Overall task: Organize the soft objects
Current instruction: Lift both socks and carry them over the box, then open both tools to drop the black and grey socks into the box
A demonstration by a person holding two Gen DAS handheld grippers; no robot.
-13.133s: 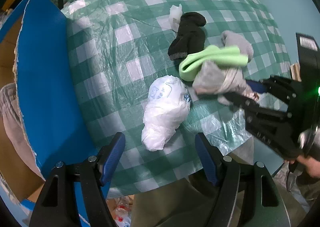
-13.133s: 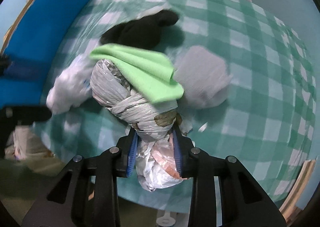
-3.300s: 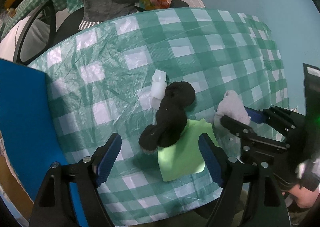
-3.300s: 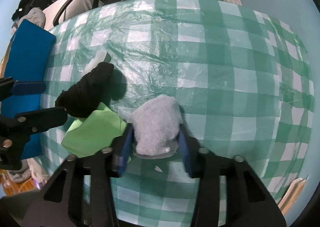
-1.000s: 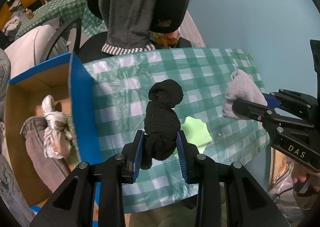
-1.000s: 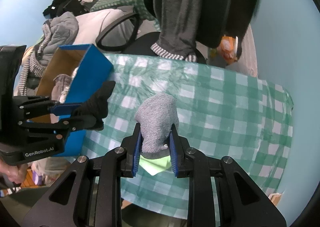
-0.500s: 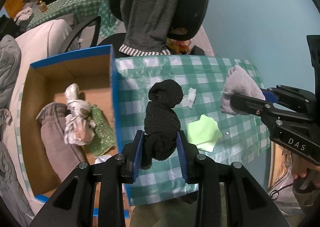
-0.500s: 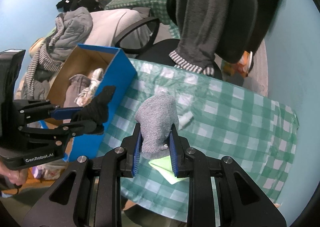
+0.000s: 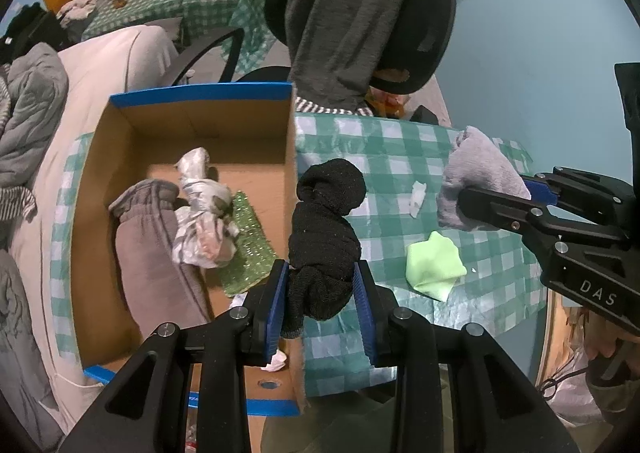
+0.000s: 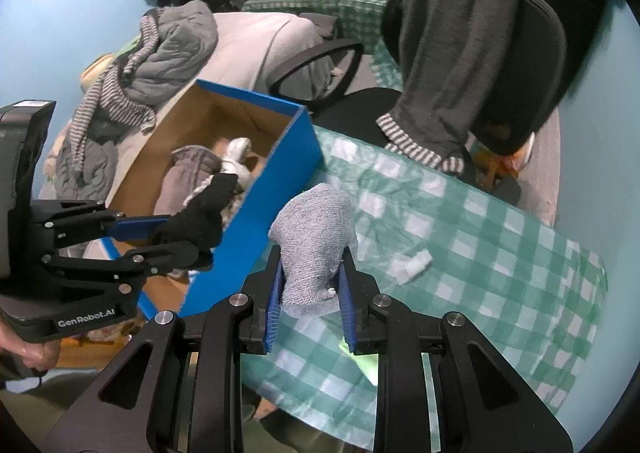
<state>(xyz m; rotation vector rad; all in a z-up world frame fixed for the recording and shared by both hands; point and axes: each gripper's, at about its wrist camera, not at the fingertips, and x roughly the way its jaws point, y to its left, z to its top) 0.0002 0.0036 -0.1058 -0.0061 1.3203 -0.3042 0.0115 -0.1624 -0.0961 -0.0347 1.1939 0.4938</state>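
Observation:
My left gripper (image 9: 322,295) is shut on a black sock bundle (image 9: 326,231) and holds it high, over the right wall of the blue-edged cardboard box (image 9: 200,93). It also shows in the right wrist view (image 10: 200,219). My right gripper (image 10: 311,293) is shut on a grey sock bundle (image 10: 316,241), held above the green checked table (image 10: 500,253); the grey bundle also shows in the left wrist view (image 9: 478,181). A light green cloth (image 9: 434,265) and a small white scrap (image 9: 417,193) lie on the table.
In the box lie a grey garment (image 9: 152,237), a knotted plastic bag (image 9: 202,209) and a green sparkly cloth (image 9: 246,245). A black office chair with a grey sweater (image 9: 352,13) stands behind the table. A couch with piled clothes (image 10: 160,53) is at the left.
Both grippers have risen and drifted left with their bundles; the box shows more fully and the black bundle now hangs over the box's right wall.

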